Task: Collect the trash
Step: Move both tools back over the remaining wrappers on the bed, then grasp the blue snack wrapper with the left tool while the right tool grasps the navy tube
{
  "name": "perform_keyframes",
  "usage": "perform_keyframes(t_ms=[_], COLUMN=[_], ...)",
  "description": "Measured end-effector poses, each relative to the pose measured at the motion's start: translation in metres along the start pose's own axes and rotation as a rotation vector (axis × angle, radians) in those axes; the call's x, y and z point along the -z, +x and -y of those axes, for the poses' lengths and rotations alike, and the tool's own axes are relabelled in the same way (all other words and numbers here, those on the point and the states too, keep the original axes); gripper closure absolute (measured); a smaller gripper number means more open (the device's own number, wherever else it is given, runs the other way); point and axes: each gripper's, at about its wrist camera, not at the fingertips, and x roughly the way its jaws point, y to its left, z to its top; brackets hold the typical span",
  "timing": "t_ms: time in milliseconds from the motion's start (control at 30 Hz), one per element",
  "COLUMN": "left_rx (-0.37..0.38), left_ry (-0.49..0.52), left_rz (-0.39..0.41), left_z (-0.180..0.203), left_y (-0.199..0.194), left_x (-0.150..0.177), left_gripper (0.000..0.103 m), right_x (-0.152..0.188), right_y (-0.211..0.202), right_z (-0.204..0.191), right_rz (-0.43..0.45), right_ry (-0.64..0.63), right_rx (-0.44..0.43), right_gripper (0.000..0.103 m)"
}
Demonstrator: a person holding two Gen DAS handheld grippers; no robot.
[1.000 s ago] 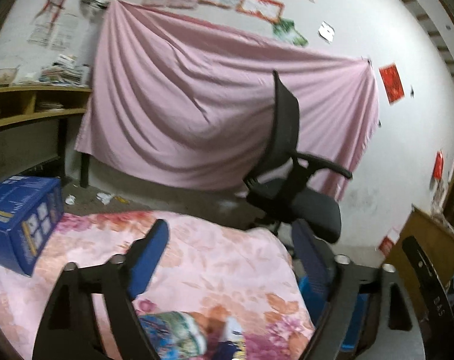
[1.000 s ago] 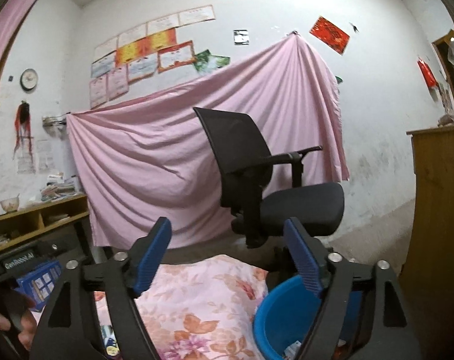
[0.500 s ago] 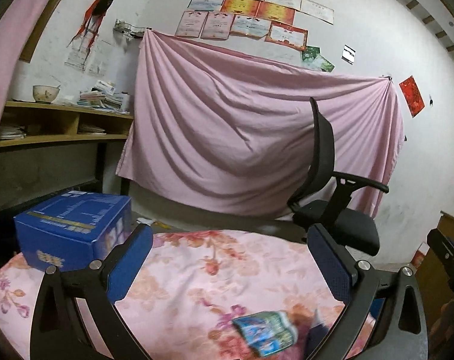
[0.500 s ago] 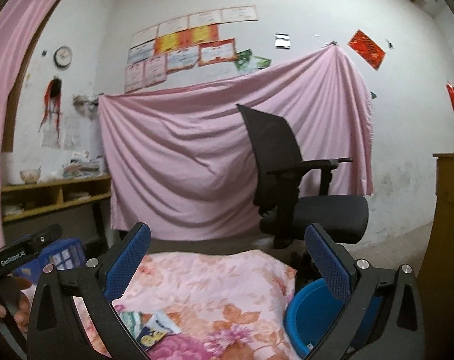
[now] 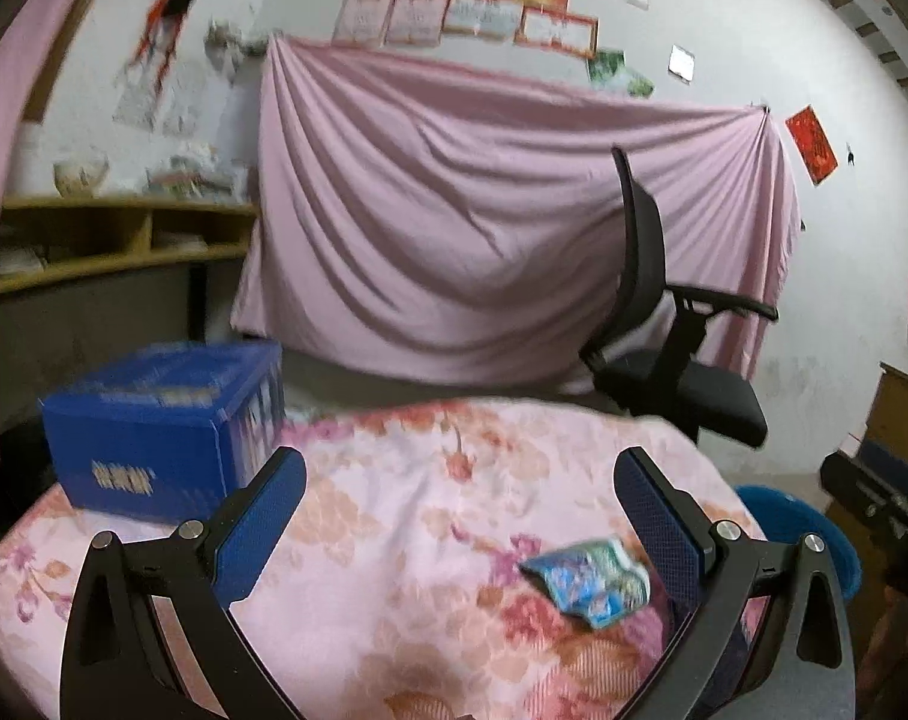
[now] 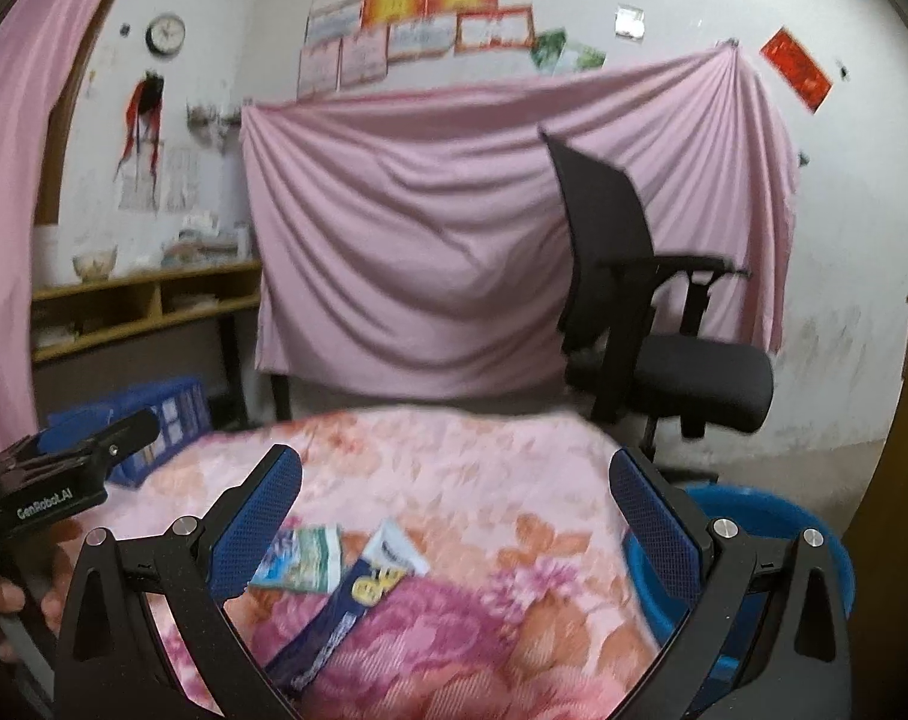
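A crumpled blue-green snack wrapper [image 5: 592, 579] lies on the floral pink cloth [image 5: 430, 516], just inside the right finger of my left gripper [image 5: 460, 498], which stands wide open and holds nothing. In the right wrist view the same wrapper [image 6: 301, 558] lies beside a dark blue and yellow wrapper [image 6: 352, 594]. Both rest low between the wide-open fingers of my right gripper [image 6: 454, 498], untouched. A blue basin [image 6: 772, 540] sits on the floor past the cloth's right edge, also seen as the basin [image 5: 796, 528] in the left wrist view.
A blue cardboard box [image 5: 160, 426] stands on the cloth at the left. A black office chair [image 6: 646, 312] is behind the table, before a hung pink sheet [image 5: 484, 228]. Wooden shelves [image 5: 106, 240] line the left wall. The other gripper, held by a hand, shows at left [image 6: 64, 480].
Both grippers' jaws have spread wider and both have sunk and drawn back over the cloth. The wrappers now show farther up between the fingers. The blue box has come fully into the left view.
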Motion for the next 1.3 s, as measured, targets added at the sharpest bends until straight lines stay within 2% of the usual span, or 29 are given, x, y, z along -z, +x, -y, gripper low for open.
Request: perform_keyframes(t_ms=[200, 267, 333, 400, 433, 567, 667, 733, 800, 867, 933, 1033, 1300], left_rx=[0.014, 0.013, 0.011, 0.016, 0.021, 0.055, 0.086, 0.117, 0.142, 0.170, 0.196, 0.231, 0.280], left_ry=[-0.044, -0.054, -0.053, -0.040, -0.032, 0.012, 0.037, 0.047, 0.052, 0.051, 0.049, 0.039, 0.000], left_rz=[-0.165, -0.219, -0.260, -0.284, -0.294, -0.326, -0.350, -0.379, -0.407, -0.437, -0.469, -0.505, -0.541], left_z=[-0.009, -0.010, -0.008, -0.007, -0.006, 0.003, 0.009, 0.012, 0.014, 0.016, 0.018, 0.021, 0.026], left_y=[0.023, 0.031, 0.037, 0.040, 0.042, 0.046, 0.049, 0.053, 0.058, 0.062, 0.068, 0.074, 0.086], left_x=[0.003, 0.005, 0.008, 0.010, 0.011, 0.014, 0.018, 0.021, 0.023, 0.024, 0.027, 0.029, 0.026], left_gripper=[0.002, 0.002, 0.002, 0.002, 0.003, 0.003, 0.009, 0.018, 0.027, 0.035, 0.048, 0.057, 0.059], right_x=[0.009, 0.012, 0.018, 0.025, 0.028, 0.038, 0.043, 0.046, 0.045, 0.045, 0.045, 0.044, 0.042], right_y=[0.026, 0.034, 0.043, 0.049, 0.052, 0.063, 0.068, 0.071, 0.072, 0.072, 0.072, 0.072, 0.075], right_z=[-0.001, -0.002, -0.004, -0.007, -0.009, -0.011, -0.009, -0.006, -0.005, -0.006, -0.008, -0.009, 0.001], right_rz=[-0.178, -0.240, -0.314, -0.369, -0.400, -0.478, -0.517, -0.540, -0.547, -0.551, -0.553, -0.552, -0.544], right_ry=[0.020, 0.026, 0.045, 0.051, 0.050, 0.063, 0.084, 0.104, 0.109, 0.101, 0.084, 0.076, 0.075], right_rx=[-0.047, -0.078, -0.127, -0.154, -0.170, -0.213, -0.231, -0.251, -0.263, -0.276, -0.277, -0.282, -0.226], right_gripper=[0.000, 0.003, 0.009, 0.021, 0.023, 0.041, 0.058, 0.064, 0.075, 0.082, 0.084, 0.087, 0.088])
